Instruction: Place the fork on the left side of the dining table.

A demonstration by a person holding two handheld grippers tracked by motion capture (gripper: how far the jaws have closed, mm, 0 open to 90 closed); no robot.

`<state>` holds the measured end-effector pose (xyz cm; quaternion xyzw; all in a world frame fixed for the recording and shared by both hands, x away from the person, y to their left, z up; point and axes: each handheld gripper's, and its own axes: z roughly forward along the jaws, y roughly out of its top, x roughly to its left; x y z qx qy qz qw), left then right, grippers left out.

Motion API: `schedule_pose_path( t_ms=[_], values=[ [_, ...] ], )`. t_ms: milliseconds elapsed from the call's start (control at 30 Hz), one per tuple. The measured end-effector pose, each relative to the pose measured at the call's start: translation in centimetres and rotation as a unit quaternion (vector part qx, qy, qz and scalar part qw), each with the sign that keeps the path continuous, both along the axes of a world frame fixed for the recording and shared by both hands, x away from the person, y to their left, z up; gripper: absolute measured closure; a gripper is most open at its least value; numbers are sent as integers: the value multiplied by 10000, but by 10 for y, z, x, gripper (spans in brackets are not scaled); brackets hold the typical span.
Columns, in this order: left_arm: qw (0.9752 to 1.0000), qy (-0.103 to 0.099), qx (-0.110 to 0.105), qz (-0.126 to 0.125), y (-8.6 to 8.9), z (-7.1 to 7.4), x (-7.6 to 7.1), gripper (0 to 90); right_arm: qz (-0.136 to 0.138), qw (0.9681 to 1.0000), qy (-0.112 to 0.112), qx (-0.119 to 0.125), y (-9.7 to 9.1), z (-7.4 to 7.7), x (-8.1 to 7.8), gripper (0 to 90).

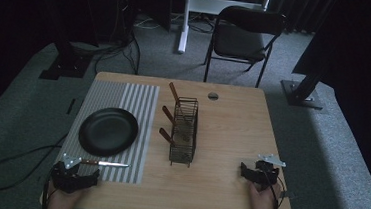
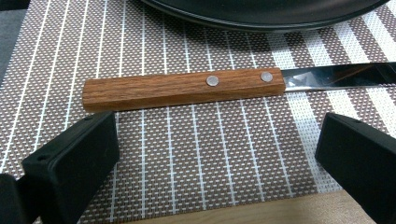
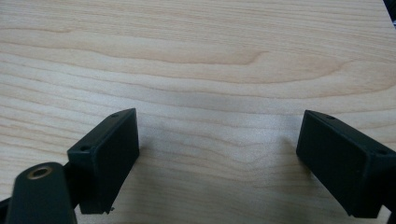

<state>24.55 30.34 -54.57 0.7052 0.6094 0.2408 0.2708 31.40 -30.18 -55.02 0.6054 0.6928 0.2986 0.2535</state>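
Two grippers are in my hands at the near edge of the table. My left gripper rests at the near left corner, on the near edge of the striped placemat. Its jaws stand wide apart with nothing between the pads. In the left gripper view, the left gripper faces the knife broadside; the knife lies just beyond the fingertips, not touching them.

The knife lies flat on the placemat, handle toward the left edge of the table and blade pointing right. Its handle is brown wood with two metal rivets near the blade end. It sits just in front of the black plate, whose rim appears at the top of the left gripper view. Knife and plate are close together but apart.

My right gripper rests at the near right side of the table, well apart from the knife. Its jaws are also spread wide, holding nothing; in the right gripper view, the right gripper is over bare wood.

A wire basket stands upright near the middle of the table, just right of the placemat. Three brown handles stick out of it, leaning toward the left.
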Motion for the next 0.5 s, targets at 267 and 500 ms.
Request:
schedule_pose_path(
  t_ms=[267,500],
  values=[
    [10000,23,4,-22,0,0,0,0,0,10000,0,0,0,0,0,127],
    [9999,57,21,-93,1,1,0,0,-2,10000,1,1,0,0,0,128]
  ],
)
